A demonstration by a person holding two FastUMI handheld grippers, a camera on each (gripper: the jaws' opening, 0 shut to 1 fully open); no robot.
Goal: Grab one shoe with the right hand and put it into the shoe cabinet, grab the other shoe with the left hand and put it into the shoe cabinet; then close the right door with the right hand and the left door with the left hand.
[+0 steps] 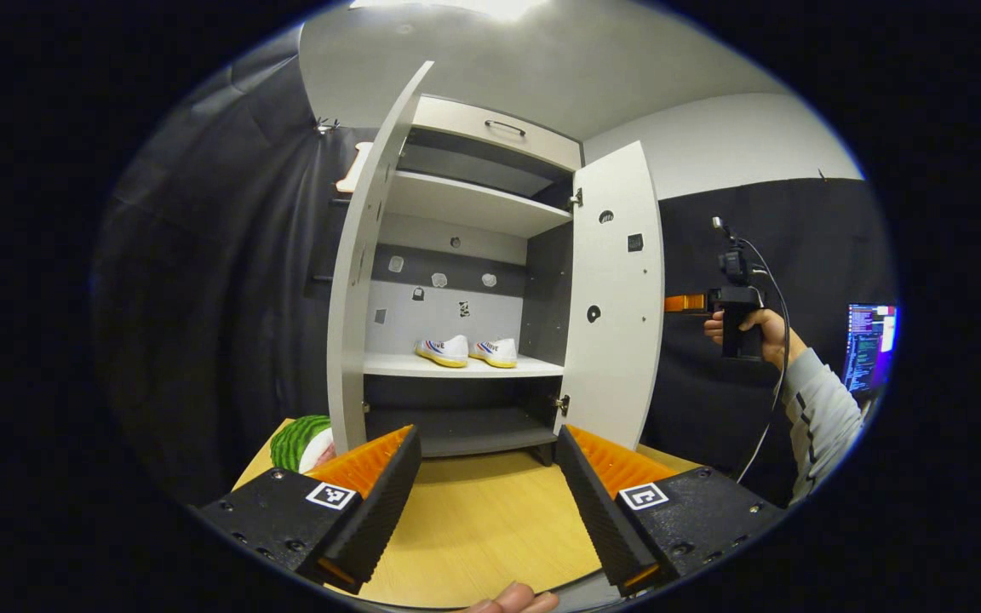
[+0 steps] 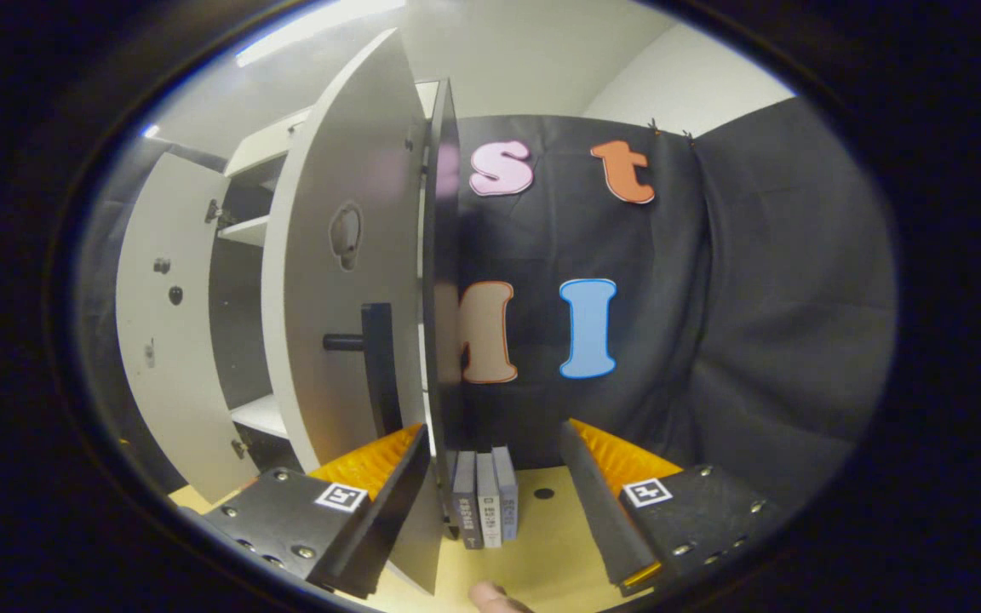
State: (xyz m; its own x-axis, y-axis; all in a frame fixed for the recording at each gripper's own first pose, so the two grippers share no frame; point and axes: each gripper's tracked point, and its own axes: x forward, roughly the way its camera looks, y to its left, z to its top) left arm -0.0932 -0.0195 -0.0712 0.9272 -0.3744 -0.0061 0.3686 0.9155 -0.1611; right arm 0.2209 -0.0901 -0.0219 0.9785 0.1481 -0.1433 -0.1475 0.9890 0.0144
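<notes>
Shoes sit side by side on a shelf inside the cabinet, so placing is done. Both doors stand open. Right gripper, fingers apart, nears the right door; left gripper waits, fingers apart.

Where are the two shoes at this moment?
In the left gripper view, both shoes sit side by side on the cabinet's lower shelf, between the two open doors.
</notes>
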